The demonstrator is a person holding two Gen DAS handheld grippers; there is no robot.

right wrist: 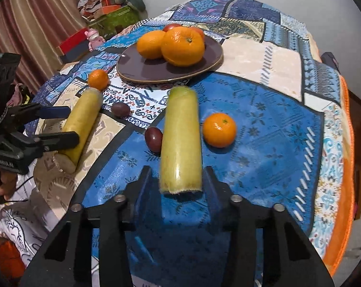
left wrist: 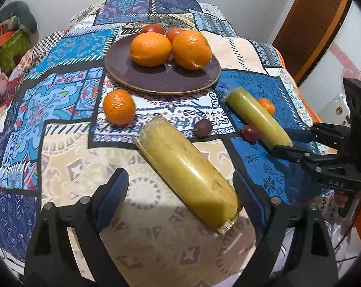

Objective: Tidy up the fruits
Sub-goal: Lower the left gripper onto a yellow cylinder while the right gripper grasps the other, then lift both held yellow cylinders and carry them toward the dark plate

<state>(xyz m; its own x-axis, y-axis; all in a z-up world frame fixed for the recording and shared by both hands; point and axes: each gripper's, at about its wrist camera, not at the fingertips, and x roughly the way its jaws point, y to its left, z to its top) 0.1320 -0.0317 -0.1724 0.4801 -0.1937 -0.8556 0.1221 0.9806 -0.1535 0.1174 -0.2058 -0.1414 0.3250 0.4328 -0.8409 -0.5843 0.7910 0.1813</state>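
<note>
A dark purple plate [left wrist: 161, 81] on the patchwork-covered tabletop [right wrist: 264, 64] carries two oranges [left wrist: 150, 49] and two tomatoes [left wrist: 153, 28] behind them. In front of the plate lie two yellow-green sugarcane pieces, two mandarins [right wrist: 219, 129] and two dark grapes [right wrist: 153, 138]. The left claw [left wrist: 180, 189] gapes wide around the near end of one cane piece [left wrist: 187, 169], its pads apart from it. The right claw [right wrist: 179, 186] is narrowed about the near end of the other piece [right wrist: 181, 141]; whether its pads press on it cannot be told.
</note>
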